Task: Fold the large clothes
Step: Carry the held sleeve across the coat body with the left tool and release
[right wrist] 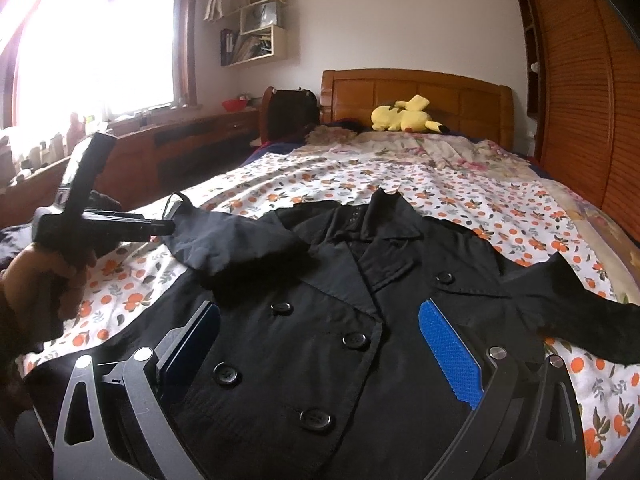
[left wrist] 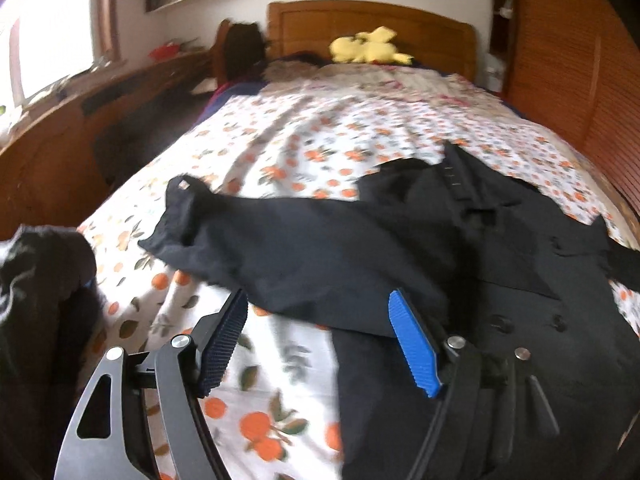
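You are working on the sleeve stage of the fold. The coat (right wrist: pixel 352 320) is lying face up on the bed (right wrist: pixel 460 184), buttons showing, collar toward the headboard (right wrist: pixel 420 96). Its left sleeve (left wrist: pixel 280 236) is lying stretched out sideways, the cuff reaching toward the bed's edge; the right sleeve (right wrist: pixel 580 312) is trailing off the other way.

Your left gripper (left wrist: pixel 320 312) is standing with its jaws apart, nothing between the pads, its tips hanging just over the lower edge of the left sleeve. Your right gripper (right wrist: pixel 320 320) is hovering over the coat's chest, jaws also apart and gripping nothing. In the right wrist view your left hand (right wrist: pixel 36 280) is showing beside the cuff end.

By my reading, the sleeve is laid out but not yet folded in. The next move is probably calling for a fresh pinch on the sleeve, then a carry across the chest so it is lying flat over the buttons. The sleeve looks rumpled near the shoulder, so smoothing there may be needed.
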`<state>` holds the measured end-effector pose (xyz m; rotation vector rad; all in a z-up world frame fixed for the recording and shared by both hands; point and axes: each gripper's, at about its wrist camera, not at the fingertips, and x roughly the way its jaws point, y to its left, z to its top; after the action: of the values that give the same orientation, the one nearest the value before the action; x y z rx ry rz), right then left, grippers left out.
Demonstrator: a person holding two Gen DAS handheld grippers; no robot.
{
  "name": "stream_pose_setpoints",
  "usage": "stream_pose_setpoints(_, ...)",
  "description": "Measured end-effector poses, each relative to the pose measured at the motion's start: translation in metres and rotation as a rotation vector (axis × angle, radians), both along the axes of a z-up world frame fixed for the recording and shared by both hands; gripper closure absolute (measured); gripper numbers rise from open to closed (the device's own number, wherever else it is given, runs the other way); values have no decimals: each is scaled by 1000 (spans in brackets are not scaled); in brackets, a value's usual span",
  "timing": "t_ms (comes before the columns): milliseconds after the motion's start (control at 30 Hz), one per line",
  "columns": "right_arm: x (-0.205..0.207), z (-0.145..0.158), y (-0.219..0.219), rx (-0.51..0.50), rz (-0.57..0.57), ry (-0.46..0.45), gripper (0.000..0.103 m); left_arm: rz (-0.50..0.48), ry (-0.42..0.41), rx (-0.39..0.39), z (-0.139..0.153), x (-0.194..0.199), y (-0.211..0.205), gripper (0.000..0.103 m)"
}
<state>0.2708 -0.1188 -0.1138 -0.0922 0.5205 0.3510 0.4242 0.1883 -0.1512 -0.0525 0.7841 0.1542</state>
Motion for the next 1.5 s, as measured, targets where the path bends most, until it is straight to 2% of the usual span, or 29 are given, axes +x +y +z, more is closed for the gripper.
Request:
stream_pose_setpoints(267,8,-12,6,-18,5,28,6,108,99,-59,-45,36,59,28)
stream_pose_setpoints(433,11,-16,8,-23,5,38,6,132,108,-110,-56,51,78,30)
stream_pose_setpoints(533,12,-17,8,-26,5,41,6,132,110,-147,-59,58,84,63)
stream_pose_setpoints(567,13,-18,9,-27,5,43,6,128,127,-161,-62,61,85,87)
stream_pose_setpoints(600,13,-18,9,-28,5,44,6,125,135,-167,-62,63,85,97)
stream_pose_setpoints(667,11,-16,8,-31,5,41,6,121,125,-149,-57,62,79,102)
stream_pose_setpoints(833,6,-11,5,-33,-2,29,6,84,60,-42,-24,51,50,103)
stream_pose_setpoints(1167,-22,14,-22,-29,-36,-27,6,-72,-72,23,52,8,-39,103)
stream_pose_setpoints(1300,-33,21,-38,-29,-61,-43,6,-134,-97,35,69,-10,-74,103)
stream_pose_setpoints(1500,-43,31,-57,-27,-93,-65,6,-219,-116,47,79,-32,-120,103)
